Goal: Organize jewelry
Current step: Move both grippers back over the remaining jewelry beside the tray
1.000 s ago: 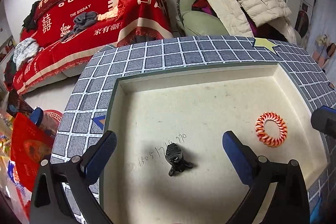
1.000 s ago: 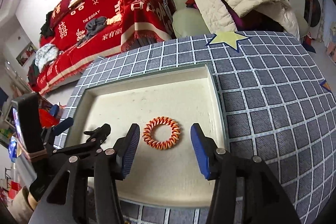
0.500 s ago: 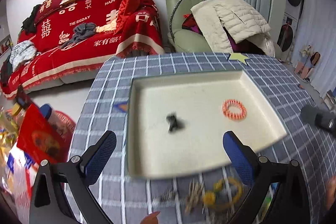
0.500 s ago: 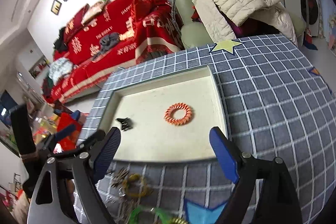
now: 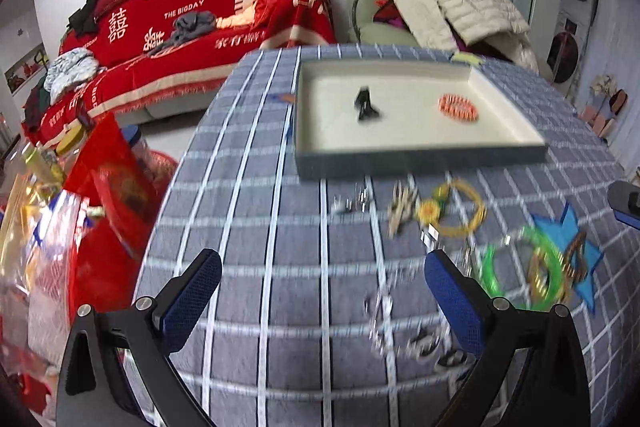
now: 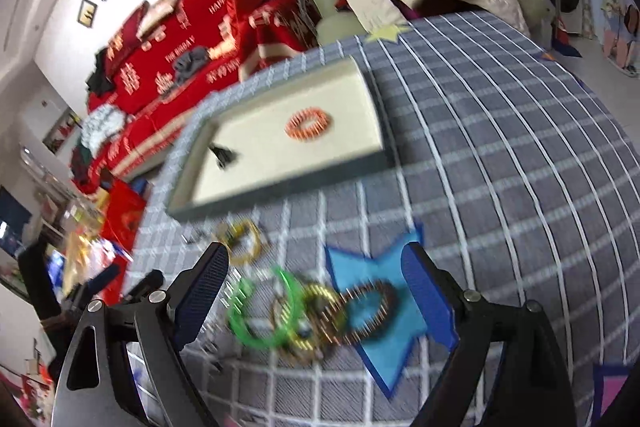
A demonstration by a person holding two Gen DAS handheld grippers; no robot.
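Table (image 5: pixel 256 227), covered in a grey checked cloth, bears everything. Tray (image 5: pixel 520 131), a shallow cream-lined box, sits toward the far side as the sorting place; it already holds a black clip (image 5: pixel 366 103) and, well apart from it, an orange coil ring (image 5: pixel 458 107), judged to be sorted. Blue star (image 6: pixel 384 291), a patch on the cloth nearer than the tray, lies under part of the unsorted pile. Left gripper (image 5: pixel 320 291) and right gripper (image 6: pixel 314 283) hover above the cloth, fingers spread wide and holding nothing, presumably ready for the next pick. Green bangle (image 6: pixel 266 311), gold bangle (image 6: pixel 316 319) and dark bangle (image 6: pixel 368 311) overlap between the right fingers, the likeliest next targets. Yellow ring (image 5: pixel 456 207) and small metal pieces, too blurred to name, lie just outside the tray's near wall.
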